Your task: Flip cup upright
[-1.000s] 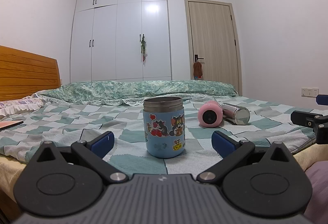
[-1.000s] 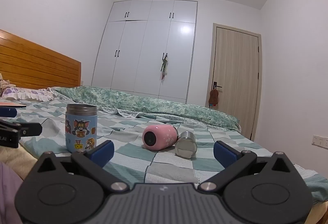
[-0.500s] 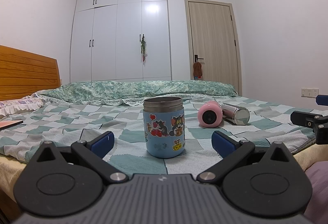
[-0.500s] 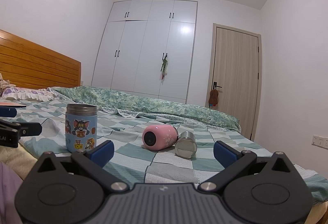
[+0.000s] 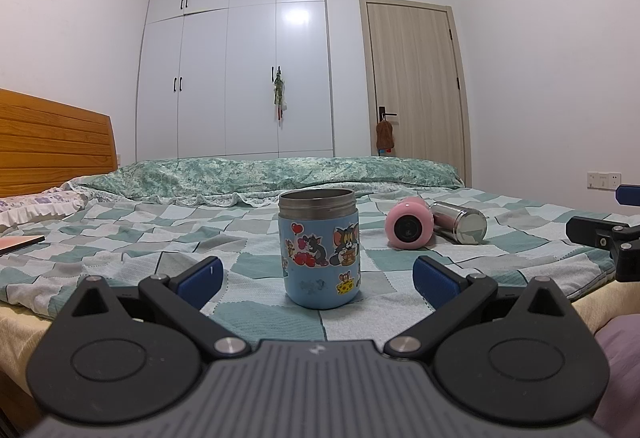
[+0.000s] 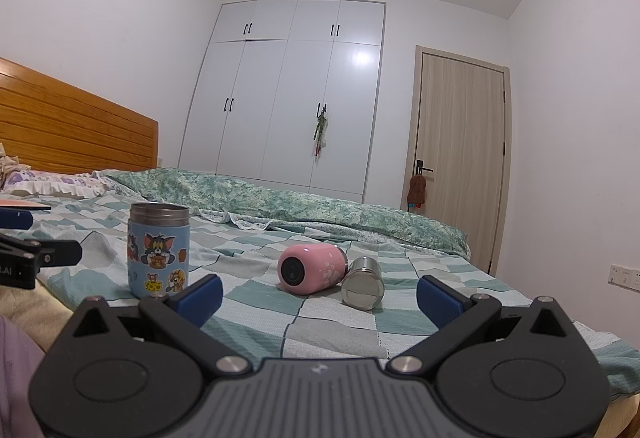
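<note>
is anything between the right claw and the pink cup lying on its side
Nothing visible. The right claw is open, and only bare checked bedsheet lies between it and the pink cup lying on its side. A steel cylinder lies against the cup's right side, and the blue cartoon-sticker cup stands upright well off to the left.

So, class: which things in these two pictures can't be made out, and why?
- Inside of the blue cup: both views sit below its rim.
- Far end of the pink cup: faces away in both views.
- Steel cup: right view shows only its end.
- Flat thing: cut by the left edge.
</note>
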Demonstrator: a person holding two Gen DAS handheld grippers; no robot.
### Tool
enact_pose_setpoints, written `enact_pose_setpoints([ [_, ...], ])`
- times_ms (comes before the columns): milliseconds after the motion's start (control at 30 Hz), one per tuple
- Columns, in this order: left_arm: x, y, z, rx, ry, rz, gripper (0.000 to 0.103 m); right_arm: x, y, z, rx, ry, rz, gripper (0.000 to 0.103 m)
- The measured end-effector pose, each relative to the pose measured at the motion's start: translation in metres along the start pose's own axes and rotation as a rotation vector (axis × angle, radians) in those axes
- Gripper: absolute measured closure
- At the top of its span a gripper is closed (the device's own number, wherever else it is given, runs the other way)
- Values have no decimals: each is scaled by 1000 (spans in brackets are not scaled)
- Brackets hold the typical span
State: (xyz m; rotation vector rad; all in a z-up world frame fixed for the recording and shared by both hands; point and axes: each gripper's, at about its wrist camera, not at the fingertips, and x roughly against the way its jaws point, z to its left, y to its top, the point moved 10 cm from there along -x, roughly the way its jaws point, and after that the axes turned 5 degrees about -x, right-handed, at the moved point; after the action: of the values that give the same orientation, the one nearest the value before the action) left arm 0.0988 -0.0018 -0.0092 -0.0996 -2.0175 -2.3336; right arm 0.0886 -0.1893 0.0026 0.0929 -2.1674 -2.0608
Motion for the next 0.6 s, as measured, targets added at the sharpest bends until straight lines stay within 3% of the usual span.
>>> enact_pose_setpoints([
  [600, 3, 1, 0, -1, 1, 1, 0, 1, 0, 0, 0, 0, 0, 0],
])
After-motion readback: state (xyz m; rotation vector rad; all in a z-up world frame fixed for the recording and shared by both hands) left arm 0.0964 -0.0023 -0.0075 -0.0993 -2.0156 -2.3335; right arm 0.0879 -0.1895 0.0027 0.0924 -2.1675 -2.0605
